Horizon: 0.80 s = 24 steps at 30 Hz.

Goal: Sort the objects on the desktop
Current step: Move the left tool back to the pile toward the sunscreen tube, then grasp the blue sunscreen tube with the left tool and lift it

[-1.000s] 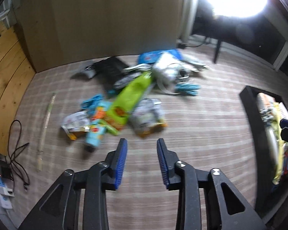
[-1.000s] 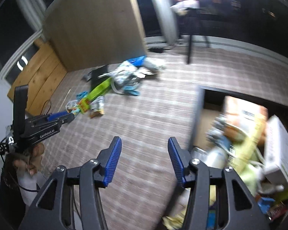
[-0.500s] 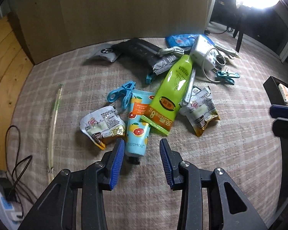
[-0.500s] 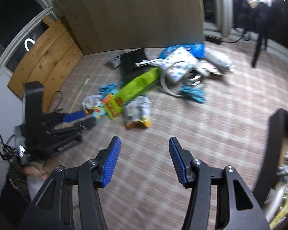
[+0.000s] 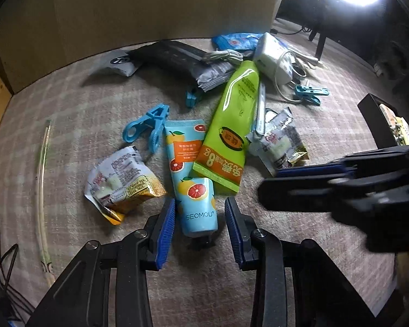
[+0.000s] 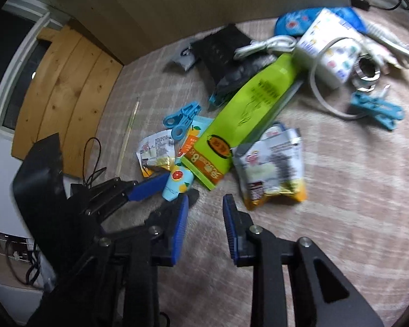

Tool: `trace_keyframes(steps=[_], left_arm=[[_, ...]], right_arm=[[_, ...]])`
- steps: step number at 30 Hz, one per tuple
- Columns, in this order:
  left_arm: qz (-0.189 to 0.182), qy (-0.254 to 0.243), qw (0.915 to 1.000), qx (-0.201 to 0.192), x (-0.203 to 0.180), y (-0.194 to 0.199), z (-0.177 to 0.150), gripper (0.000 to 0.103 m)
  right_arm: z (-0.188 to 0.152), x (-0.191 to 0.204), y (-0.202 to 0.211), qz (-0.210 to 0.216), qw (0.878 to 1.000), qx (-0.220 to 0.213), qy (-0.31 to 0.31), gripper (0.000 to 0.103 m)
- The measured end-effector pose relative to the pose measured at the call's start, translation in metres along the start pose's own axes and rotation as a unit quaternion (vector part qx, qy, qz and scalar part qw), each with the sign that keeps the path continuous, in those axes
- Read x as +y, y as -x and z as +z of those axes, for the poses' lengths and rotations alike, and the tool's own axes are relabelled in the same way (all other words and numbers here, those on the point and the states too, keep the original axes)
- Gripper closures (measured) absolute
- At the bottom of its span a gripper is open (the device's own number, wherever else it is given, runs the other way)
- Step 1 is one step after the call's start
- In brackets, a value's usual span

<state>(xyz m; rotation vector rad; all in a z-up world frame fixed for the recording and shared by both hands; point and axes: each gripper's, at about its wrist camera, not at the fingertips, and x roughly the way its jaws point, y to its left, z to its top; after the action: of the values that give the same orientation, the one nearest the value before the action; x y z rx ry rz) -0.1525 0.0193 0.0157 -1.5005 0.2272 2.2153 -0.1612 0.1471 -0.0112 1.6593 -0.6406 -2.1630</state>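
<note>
left tool [image 5: 200,219] straddles the blue tube [image 5: 191,174] (cap end), jaws parted, not pressing – tube lies mid-counter [image 5: 300,259] under the green pouch [image 5: 231,125]; right tool [image 6: 205,212] – jaws just narrowed, empty.

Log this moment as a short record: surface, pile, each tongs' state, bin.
surface: checked cloth
pile: blue tube, green tube overlapping it, snack packets, blue clips
left tongs: straddling the blue tube's cap end, pads not touching
right tongs: empty, just narrowed, near the green tube's end
bin: black box, far right
</note>
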Motion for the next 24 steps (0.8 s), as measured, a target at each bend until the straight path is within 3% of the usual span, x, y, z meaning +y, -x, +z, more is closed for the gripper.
trace_keyframes(steps=[5,14,20,24], left_arm=[[-0.009,0.003,0.9999,-0.004,-0.002,0.001,-0.003,0.077],[-0.025,0.038,0.9988,-0.015,-0.001,0.003,-0.009,0.077],[-0.044,0.072,0.9962,-0.02,-0.009,0.009,-0.027,0.078],[-0.033,0.081,0.9958,-0.025,-0.019,0.013,-0.038,0.077]], right_arm=[[0.007,0.003,-0.02,0.002,1.0,0.014,-0.011,0.083],[0.016,0.005,-0.029,0.007,1.0,0.013,-0.025,0.083],[-0.002,-0.002,-0.025,0.013,0.999,0.026,-0.035,0.082],[-0.012,0.001,-0.025,0.013,0.999,0.03,-0.026,0.077]])
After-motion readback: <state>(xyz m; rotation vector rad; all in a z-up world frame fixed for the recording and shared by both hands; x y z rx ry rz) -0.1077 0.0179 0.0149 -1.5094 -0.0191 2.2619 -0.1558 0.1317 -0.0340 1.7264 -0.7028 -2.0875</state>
